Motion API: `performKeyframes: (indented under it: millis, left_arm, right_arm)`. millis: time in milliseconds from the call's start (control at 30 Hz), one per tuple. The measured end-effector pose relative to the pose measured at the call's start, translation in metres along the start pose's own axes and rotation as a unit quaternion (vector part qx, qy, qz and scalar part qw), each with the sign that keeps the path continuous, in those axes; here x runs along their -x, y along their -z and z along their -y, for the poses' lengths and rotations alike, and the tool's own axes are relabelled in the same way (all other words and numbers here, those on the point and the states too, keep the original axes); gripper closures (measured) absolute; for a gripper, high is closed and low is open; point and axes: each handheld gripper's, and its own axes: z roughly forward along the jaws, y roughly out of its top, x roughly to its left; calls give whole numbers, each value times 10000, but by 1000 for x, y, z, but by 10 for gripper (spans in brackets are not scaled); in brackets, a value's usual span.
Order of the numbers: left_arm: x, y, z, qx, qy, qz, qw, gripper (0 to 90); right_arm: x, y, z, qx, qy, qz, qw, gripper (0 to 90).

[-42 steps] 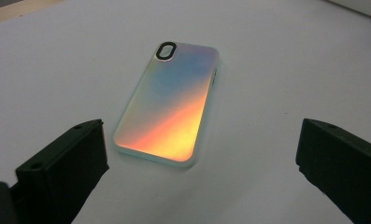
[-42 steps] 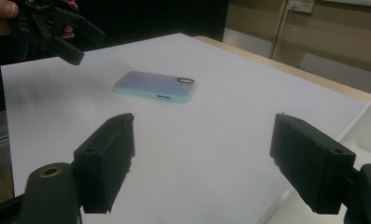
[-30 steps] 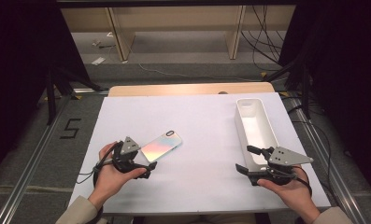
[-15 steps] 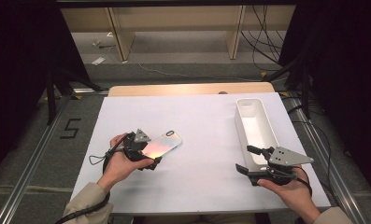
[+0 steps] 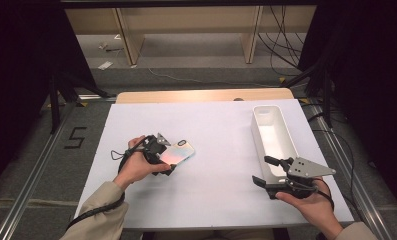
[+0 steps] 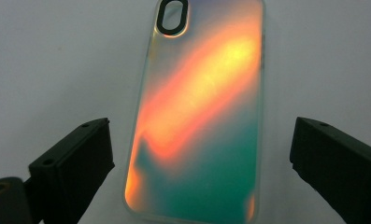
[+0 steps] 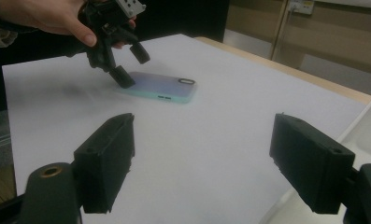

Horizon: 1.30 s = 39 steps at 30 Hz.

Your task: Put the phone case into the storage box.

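An iridescent phone case [image 5: 180,151] lies flat on the white table, camera cutout at its far end. In the left gripper view the case [image 6: 202,107] shows orange and teal. My left gripper [image 5: 164,161] tilts down over the case's near end. Its jaws stand open on either side of the case [image 7: 162,86], with a small gap on each side. My right gripper [image 5: 263,170] is held low at the table's right front, open with nothing between its fingers. In the right gripper view it [image 7: 202,140] faces the left gripper [image 7: 131,65].
A long white tray [image 5: 256,131] stands along the right side of the table, just beyond the right gripper. A wooden edge [image 5: 201,95] borders the table's far side. Dark floor, metal rails and cables surround the table.
My left hand has moved right and a little down to the phone case, and its jaws now straddle the case's near end. The right hand and the case have stayed put.
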Motion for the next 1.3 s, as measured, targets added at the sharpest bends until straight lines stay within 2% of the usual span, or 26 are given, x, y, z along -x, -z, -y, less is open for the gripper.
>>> performKeyframes:
  millis: [233, 333, 600, 900, 1300]
  left_arm:
    - [-2, -8, -8, -225, -152, 34, 9996, 67]
    - [-2, -11, -9, -337, -270, 46, 9991, 71]
    - [-3, -14, -9, -515, -394, 114, 9978, 82]
    - [-7, -15, -12, -690, -714, 224, 9948, 102]
    - [-11, -19, -11, -780, -692, 327, 9940, 108]
  right_arm:
    - [0, 0, 0, 13, -15, -18, 10000, 230]
    - [0, 0, 0, 13, -11, -16, 10000, 230]
    - [0, 1, 0, 0, -15, -12, 10000, 230]
    - [0, 1, 0, 23, -21, -19, 10000, 230]
    - [0, 1, 1, -5, -12, -9, 10000, 230]
